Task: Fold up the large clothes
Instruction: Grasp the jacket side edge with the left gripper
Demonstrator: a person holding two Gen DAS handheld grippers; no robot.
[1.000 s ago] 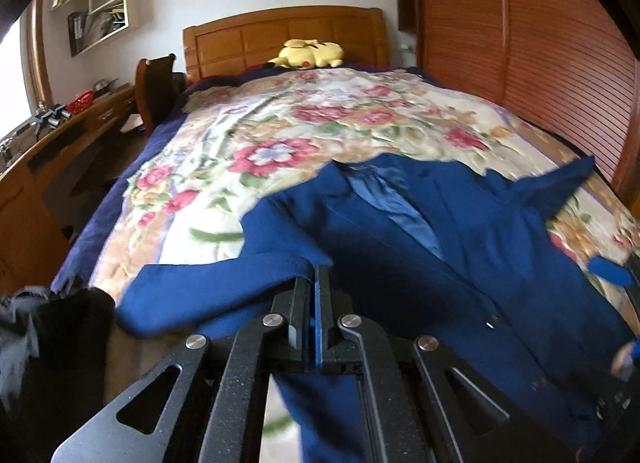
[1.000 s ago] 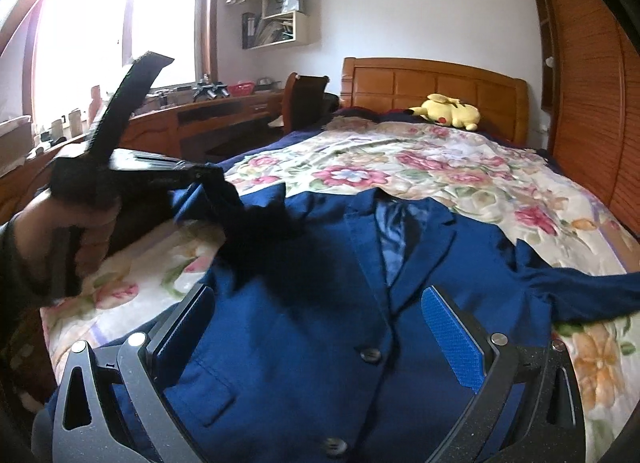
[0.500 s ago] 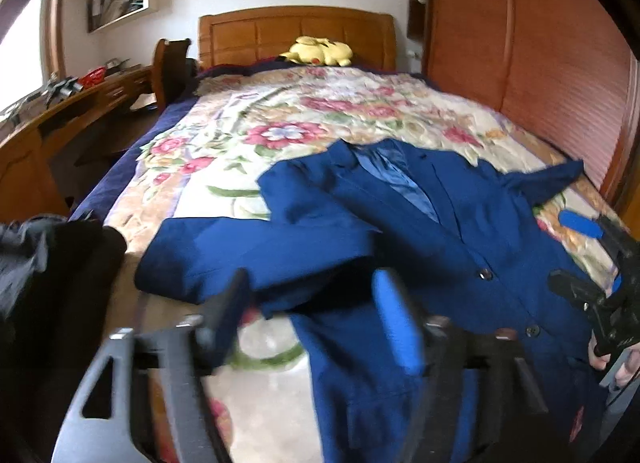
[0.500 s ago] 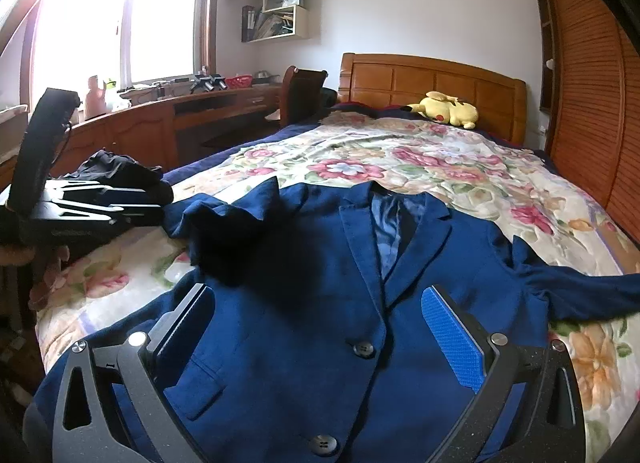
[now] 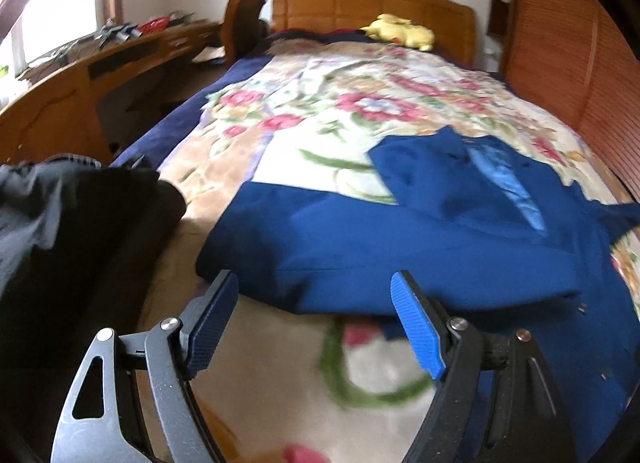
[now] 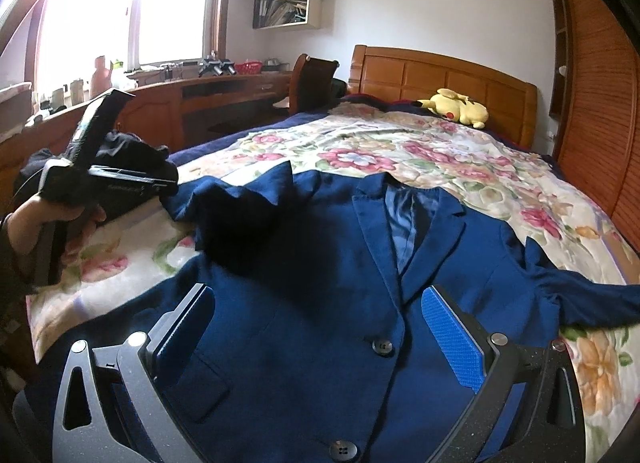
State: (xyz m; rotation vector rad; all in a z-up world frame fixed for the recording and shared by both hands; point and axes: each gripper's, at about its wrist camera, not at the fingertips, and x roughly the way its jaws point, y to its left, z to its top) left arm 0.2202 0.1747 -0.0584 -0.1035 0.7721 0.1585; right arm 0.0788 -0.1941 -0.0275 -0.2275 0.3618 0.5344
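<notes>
The blazer [image 6: 320, 303] is spread front-up on the bed [image 6: 460, 167]. The R gripper [image 6: 320, 347] is held wide open just above the blazer's buttoned front, w/ nothing gripped; a pad is seen to either side of the top button. The L gripper [image 5: 316, 323] is also held open & empty, w/ the folded-in sleeve [image 5: 360, 247] lying just ahead of its tips.

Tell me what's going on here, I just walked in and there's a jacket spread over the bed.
A person is folding a blue blazer on the floral bedspread, a gripper in each hand. The left sleeve lies folded across the front. The left gripper is open beside it, holding nothing. The right gripper hovers open over the buttons.
</notes>
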